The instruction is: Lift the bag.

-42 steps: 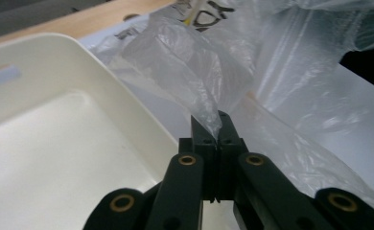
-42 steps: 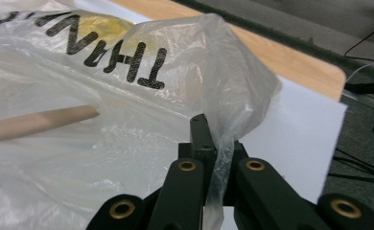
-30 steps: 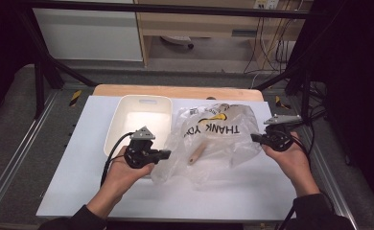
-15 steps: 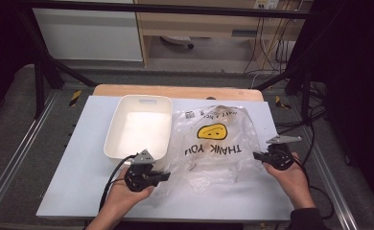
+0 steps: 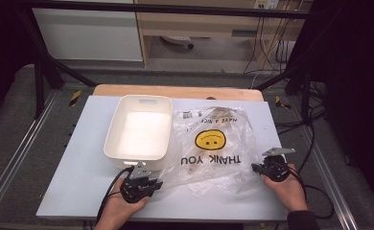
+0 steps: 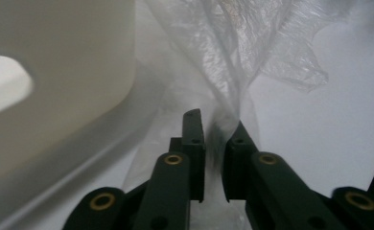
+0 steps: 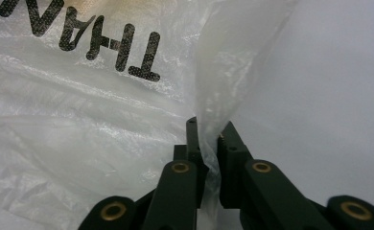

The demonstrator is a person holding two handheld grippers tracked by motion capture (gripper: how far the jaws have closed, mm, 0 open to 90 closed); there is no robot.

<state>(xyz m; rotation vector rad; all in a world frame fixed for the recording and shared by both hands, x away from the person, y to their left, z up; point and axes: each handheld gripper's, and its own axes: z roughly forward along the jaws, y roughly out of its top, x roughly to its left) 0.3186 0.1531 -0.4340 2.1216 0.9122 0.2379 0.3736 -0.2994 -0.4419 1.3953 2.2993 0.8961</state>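
The left gripper [image 5: 152,184] sits low at the near edge of the table, held in the person's left hand [image 5: 122,207]; in the left gripper view its jaws have just been easing apart, and a thin twist of the plastic bag [image 6: 233,62] runs between them with a narrow gap showing beside it, so the pinch looks loosened rather than tight; I cannot say for certain that the pads press on the film. The right gripper [image 5: 258,168] lies at the bag's near right corner, carried by the right hand [image 5: 286,189]; in the right gripper view its jaws have just begun to open a little, yet a fold of the bag [image 7: 214,96] is caught between the pads and stands up out of them, so it grasps the film.

Between the two tools the plastic bag [image 5: 214,143] lies spread flat on the table [image 5: 79,143], clear and crinkled, with a yellow smiley face [image 5: 210,139] and the words THANK YOU printed on it, upside down as seen from the person's side; something pale brown shows through it near the far edge, too faint to name. Just to the left, touching the bag's edge, stands a white tub [image 5: 139,132], open side up, with a handle slot in its far wall; its near corner shows close beside the left gripper's jaws [image 6: 55,72].
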